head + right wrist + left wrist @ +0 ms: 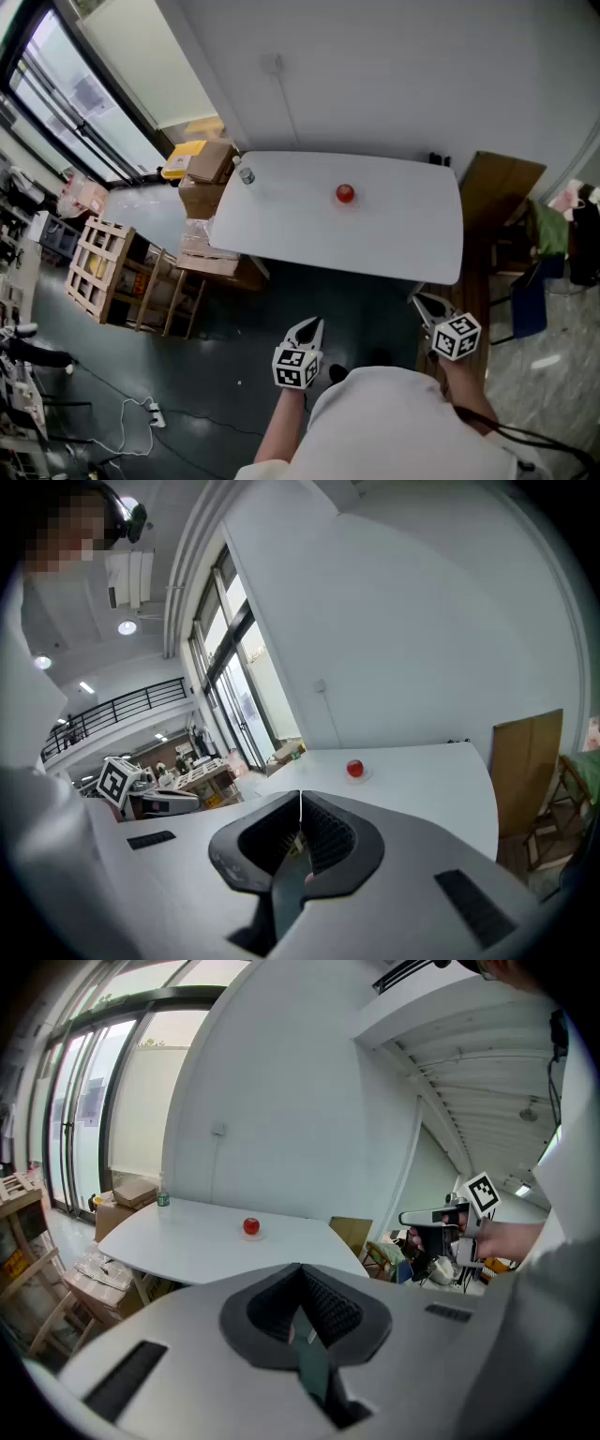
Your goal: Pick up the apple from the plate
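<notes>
A red apple (pixel 345 193) sits on a small pale plate (pixel 250 1236) toward the far middle of a white table (pixel 309 234). Both grippers hang in front of the table's near edge, well short of the apple. My left gripper (pixel 309 326) is shut with nothing between its fingers; in its own view the apple (pixel 250 1226) lies far ahead, above the closed jaws (pixel 300 1266). My right gripper (pixel 424 302) is also shut and empty. In the right gripper view the apple (pixel 354 768) shows beyond the meeting jaws (pixel 300 795), slightly to their right.
A small bottle (pixel 247 175) stands at the table's far left corner. Cardboard boxes (pixel 204 173) and a wooden crate (pixel 103 267) crowd the left side. A brown board (pixel 502 187) and a chair with clothes (pixel 544 244) stand to the right. A cable (pixel 141 412) lies on the floor.
</notes>
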`<state>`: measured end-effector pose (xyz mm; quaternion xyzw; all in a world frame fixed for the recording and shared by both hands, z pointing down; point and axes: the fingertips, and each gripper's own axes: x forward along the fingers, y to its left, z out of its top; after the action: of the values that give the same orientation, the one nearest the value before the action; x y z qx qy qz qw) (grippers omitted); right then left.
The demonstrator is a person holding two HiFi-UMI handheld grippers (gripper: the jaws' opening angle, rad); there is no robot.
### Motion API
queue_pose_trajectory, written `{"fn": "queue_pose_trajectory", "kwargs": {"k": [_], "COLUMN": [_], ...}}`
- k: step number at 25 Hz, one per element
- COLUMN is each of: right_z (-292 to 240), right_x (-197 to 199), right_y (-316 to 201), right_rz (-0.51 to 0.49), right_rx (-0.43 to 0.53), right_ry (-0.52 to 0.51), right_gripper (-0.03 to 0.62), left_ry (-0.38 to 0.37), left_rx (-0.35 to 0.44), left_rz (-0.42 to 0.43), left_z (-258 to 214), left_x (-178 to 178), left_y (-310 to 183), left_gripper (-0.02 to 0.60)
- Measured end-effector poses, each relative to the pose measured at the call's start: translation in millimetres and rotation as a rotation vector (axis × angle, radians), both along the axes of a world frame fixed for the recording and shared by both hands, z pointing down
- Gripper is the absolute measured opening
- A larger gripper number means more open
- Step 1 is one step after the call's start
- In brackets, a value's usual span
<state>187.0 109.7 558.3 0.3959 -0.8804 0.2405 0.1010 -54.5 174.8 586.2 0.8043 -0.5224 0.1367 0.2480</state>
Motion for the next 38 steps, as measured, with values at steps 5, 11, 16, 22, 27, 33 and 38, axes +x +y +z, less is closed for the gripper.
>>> {"fn": "queue_pose_trajectory", "kwargs": {"k": [5, 11, 16, 22, 27, 33, 38], "right_z": [-1.3, -4.5, -6.3, -6.1, -1.7, 6.2, 14.0], "right_x": [-5.5, -12.3, -16.3, -21.3, -29.0, -44.9, -60.1], "right_y": [9.2, 14.3, 17.5, 24.6, 34.0, 46.2, 51.3], "right_rz": [-0.008, -0.009, 0.003, 0.031, 0.061, 0.080, 0.088], "right_rx": [0.006, 0.016, 0.012, -0.003, -0.020, -0.030, -0.041], "right_ry": [-0.004, 0.000, -0.012, -0.013, -0.023, -0.029, -0.032], "right_gripper": [0.035, 0.035, 0.036, 0.037, 0.037, 0.037, 0.037], "left_ry": [0.001, 0.007, 0.009, 0.022, 0.024, 0.010, -0.006], "left_rx": [0.009, 0.016, 0.015, 0.008, 0.011, 0.018, 0.019], "left_rz": [0.000, 0.009, 0.026, 0.059, 0.088, 0.121, 0.135], "left_z": [-1.5, -2.8, -2.2, -2.8, 0.0, -0.9, 0.5], "left_x": [-3.3, -5.6, -7.7, -12.4, -19.5, -33.7, -45.5], "left_y": [6.5, 10.3, 11.8, 14.6, 17.7, 18.1, 15.4], "left_gripper": [0.002, 0.002, 0.002, 0.002, 0.002, 0.002, 0.002]}}
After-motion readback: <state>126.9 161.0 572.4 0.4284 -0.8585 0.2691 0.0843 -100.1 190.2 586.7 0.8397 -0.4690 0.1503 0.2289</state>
